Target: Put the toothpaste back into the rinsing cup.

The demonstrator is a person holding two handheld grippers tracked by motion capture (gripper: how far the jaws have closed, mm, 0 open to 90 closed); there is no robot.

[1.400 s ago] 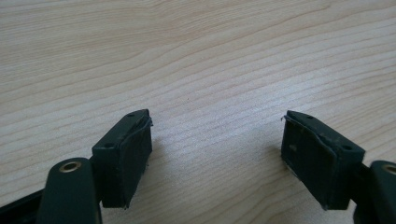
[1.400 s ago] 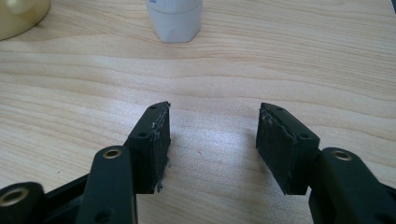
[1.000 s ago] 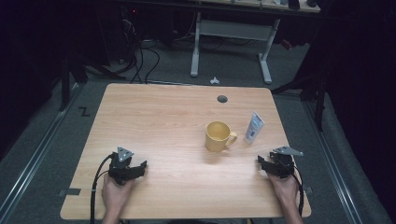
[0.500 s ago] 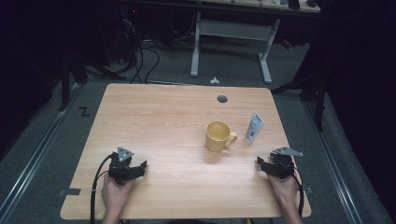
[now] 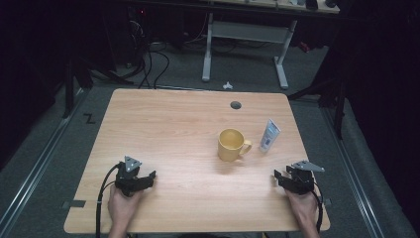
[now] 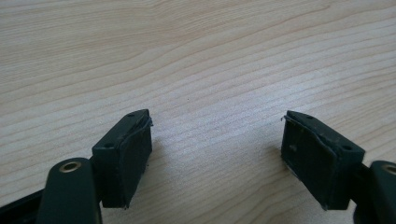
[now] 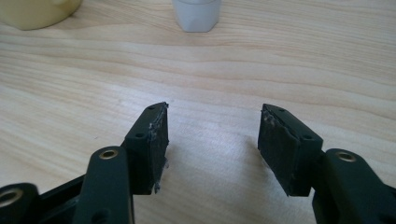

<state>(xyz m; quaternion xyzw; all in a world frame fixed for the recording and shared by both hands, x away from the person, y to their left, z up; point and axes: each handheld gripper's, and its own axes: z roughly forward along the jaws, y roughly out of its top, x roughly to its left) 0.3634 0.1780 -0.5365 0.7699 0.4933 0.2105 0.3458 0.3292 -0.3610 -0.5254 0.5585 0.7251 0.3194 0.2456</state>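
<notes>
Table [image 5: 168,129], pale wood w/ a small round grommet hole [image 5: 236,105] near its far edge, stands in a dark room, cables on the floor beyond. On its right half: yellow mug [image 5: 230,145], upright, handle twd the right, and just beside that handle a white tube [image 5: 270,135] standing on its cap, the two close but apart. In the right gripper view the mug [image 7: 37,11] sits top left, the tube's cap [image 7: 196,14] top centre. At the near edge a person's hands hold the tongs. Left gripper [image 5: 134,178], near-left corner, well apart from mug & tube: jaws spread wide [image 6: 215,140] over bare wood, nothing between them. Right gripper [image 5: 292,178], near-right corner, nearest the tube: jaws [image 7: 212,135] have just been closing a little yet are parted wide, nothing gripped, only tabletop btwn the pads.
</notes>
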